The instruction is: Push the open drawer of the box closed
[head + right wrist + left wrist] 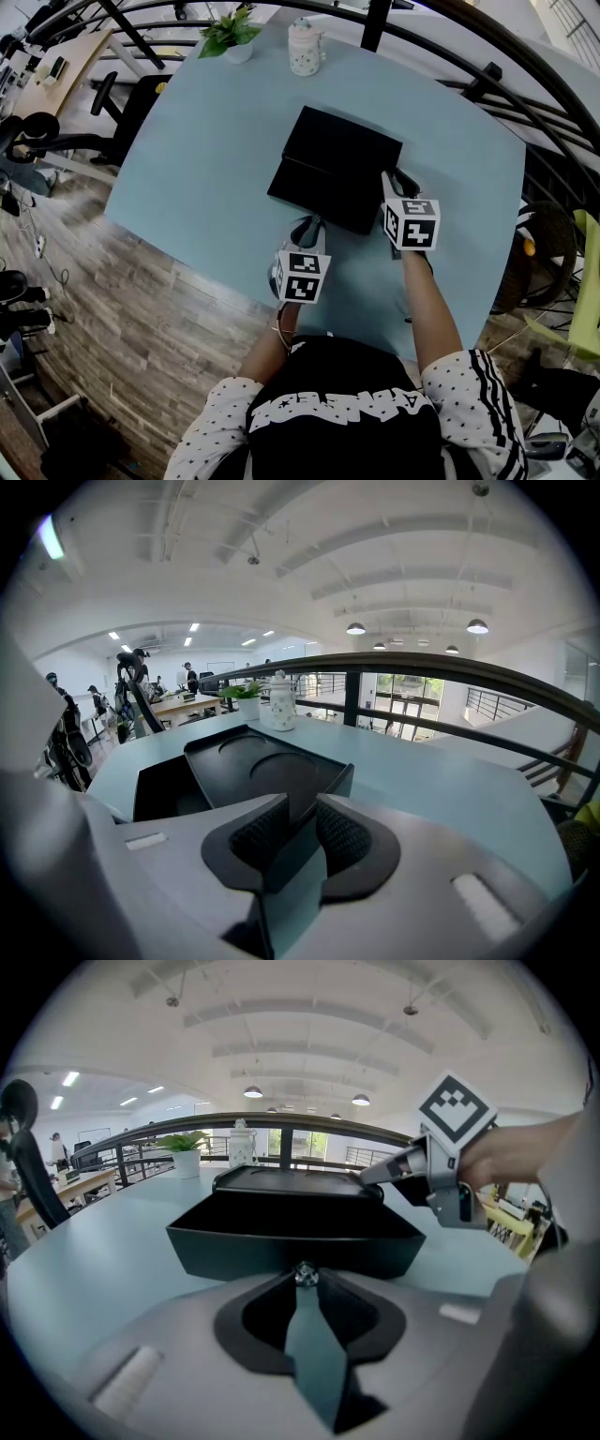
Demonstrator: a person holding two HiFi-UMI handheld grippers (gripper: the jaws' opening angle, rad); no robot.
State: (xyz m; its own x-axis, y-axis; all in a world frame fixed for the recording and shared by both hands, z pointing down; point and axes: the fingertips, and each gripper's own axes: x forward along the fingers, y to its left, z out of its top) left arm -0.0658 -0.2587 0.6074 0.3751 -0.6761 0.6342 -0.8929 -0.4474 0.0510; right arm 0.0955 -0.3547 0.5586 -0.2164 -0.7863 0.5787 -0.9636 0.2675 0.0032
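Note:
A black box (345,150) lies on the light blue table (459,159). Its drawer (314,194) stands pulled out toward me, and its hollow shows in the right gripper view (164,785). My left gripper (310,228) is at the middle of the drawer front (291,1241). Its jaws are closed together on a small metal knob (305,1274). My right gripper (393,180) is at the box's near right corner. Its ribbed pads (255,832) clamp the corner of the box wall (337,782). The left gripper view shows that gripper (373,1175) at the box lid (291,1178).
A potted plant (231,36) and a white patterned jar (306,47) stand at the table's far edge. A dark curved railing (487,56) runs behind the table. An office chair (131,103) is at the left. The table's near edge is just below the grippers.

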